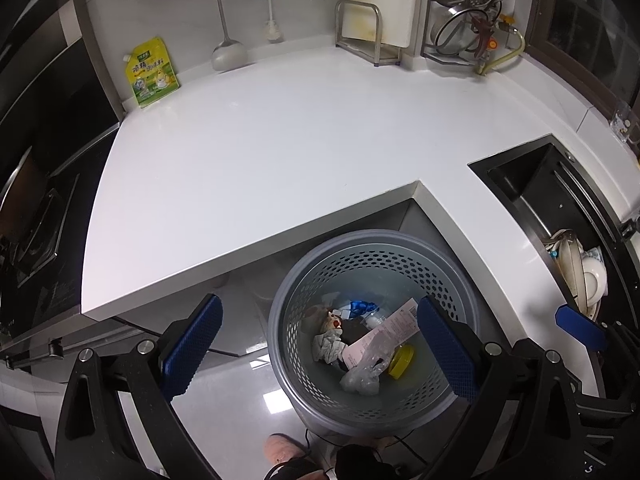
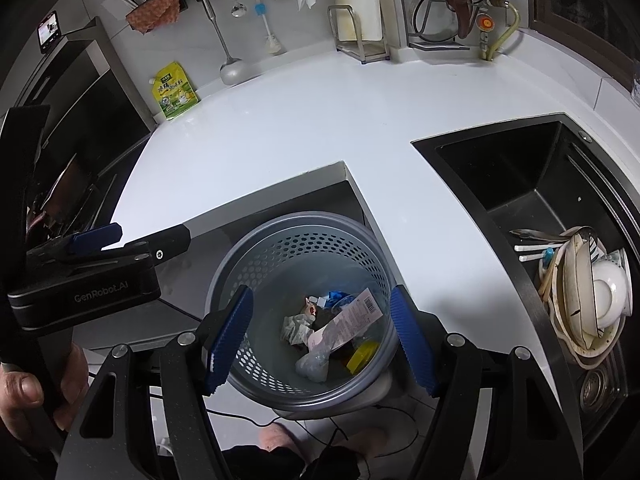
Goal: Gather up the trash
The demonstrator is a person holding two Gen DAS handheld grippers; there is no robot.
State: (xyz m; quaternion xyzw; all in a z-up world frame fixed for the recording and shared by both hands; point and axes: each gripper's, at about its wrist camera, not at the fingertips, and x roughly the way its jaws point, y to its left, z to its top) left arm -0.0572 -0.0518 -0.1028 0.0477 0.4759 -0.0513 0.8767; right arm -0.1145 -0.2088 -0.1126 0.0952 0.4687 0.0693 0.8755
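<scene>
A grey perforated trash bin stands on the floor under the counter corner; it also shows in the right wrist view. Inside lie a long receipt, crumpled paper, a clear plastic bag, a yellow lid and blue scraps. My left gripper is open and empty above the bin, blue pads apart. My right gripper is open and empty above the same bin. The left gripper also shows at the left of the right wrist view.
The white L-shaped counter bears a yellow-green seasoning pouch by the back wall. A black sink at right holds dirty dishes. A stove is at left. Utensils, a cutting board rack and pot lids stand at the back.
</scene>
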